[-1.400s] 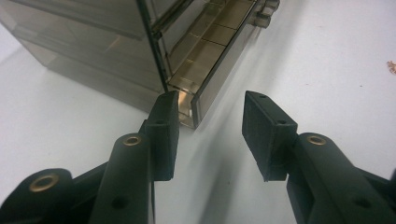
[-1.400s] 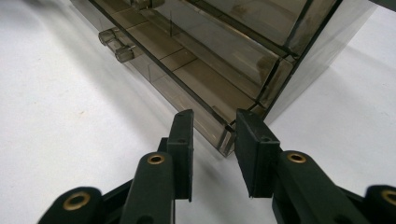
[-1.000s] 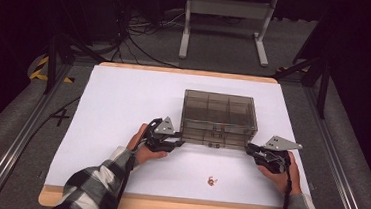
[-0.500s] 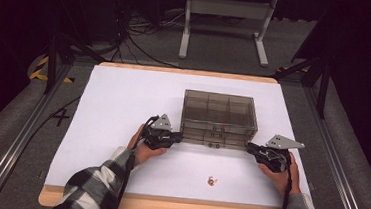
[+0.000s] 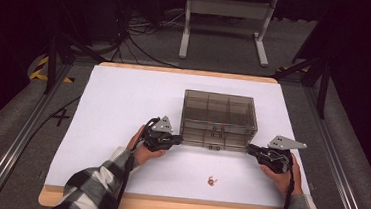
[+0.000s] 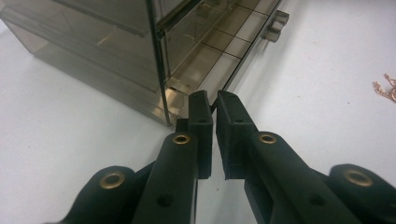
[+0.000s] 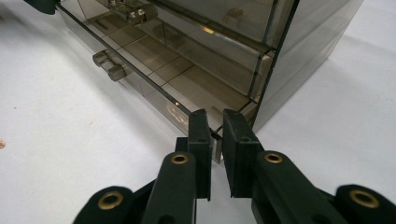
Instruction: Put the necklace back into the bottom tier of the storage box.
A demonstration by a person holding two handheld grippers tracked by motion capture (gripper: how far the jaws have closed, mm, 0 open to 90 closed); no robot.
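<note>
A smoky clear drawer box [image 5: 219,118] stands on the white table, its bottom drawer [image 6: 219,51] pulled slightly out. My left gripper [image 5: 178,140] lies low at the drawer's front left corner. Its jaws have just been closing, and in the left gripper view the left gripper [image 6: 215,100] pinches the thin front panel's end. At the front right corner my right gripper [image 5: 250,148] has also been closing. In the right gripper view it [image 7: 215,119] holds the drawer front [image 7: 154,88] edge between its pads.
A small copper-coloured trinket [image 5: 211,181] lies on the white sheet in front of the box, also as a trinket [image 6: 386,88] at the right edge. Two knobs [image 7: 109,65] stick out of the drawer front. Metal rails [image 5: 18,136] flank the table.
The left gripper's jaws have narrowed onto the drawer's left corner. Both hands have kept their places beside the box.
</note>
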